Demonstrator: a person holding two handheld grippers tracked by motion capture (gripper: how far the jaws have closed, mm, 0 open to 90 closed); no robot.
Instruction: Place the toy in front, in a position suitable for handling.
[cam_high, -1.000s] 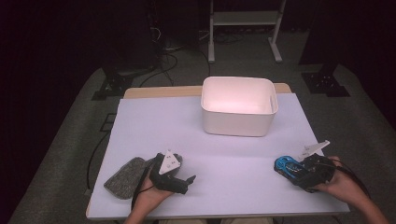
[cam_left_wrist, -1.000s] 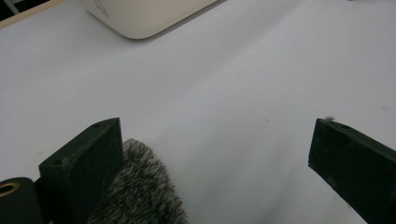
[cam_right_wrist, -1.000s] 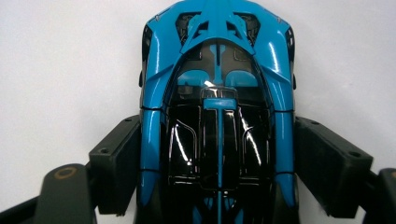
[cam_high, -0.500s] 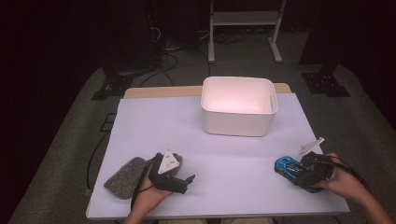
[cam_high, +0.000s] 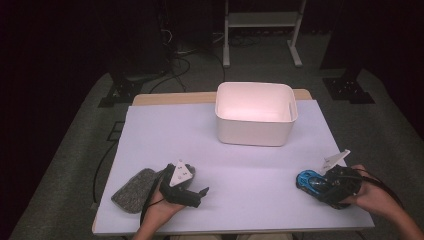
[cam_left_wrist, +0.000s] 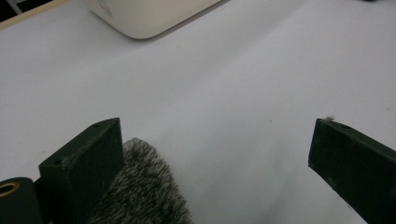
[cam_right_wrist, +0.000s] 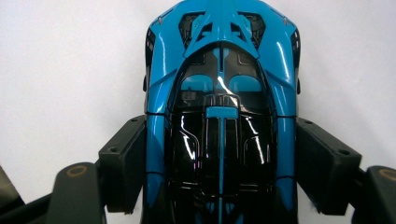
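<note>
— So, what is the right claw (cam_right_wrist: 219, 154) doing?

— Its jaws have just been closing. They sit on either flank of the blue toy car (cam_right_wrist: 219, 93), pressed against its sides, so it is gripping the car. The car's nose points away from the claw, and the car rests on the table (cam_high: 240, 175).

— And the left claw (cam_left_wrist: 215, 154)?

— Released, jaws wide apart with bare table between them. A grey fuzzy cloth (cam_left_wrist: 140, 191) lies just beside one jaw, touching it.

— What about the surface and room?

— The table is covered in white; a white tub (cam_high: 256, 119) stands well ahead of both claws. Beyond is grey floor, cables and a dark room with a white stand (cam_high: 262, 20).

— Do the views differ?

— The high view shows both hands, the left hand (cam_high: 167, 200) near the cloth, the right hand (cam_high: 372, 195) behind the car. The right claw's view shows the jaws meeting the car's sides. The left claw's view shows the wide gap and the tub's corner (cam_left_wrist: 149, 18).
</note>
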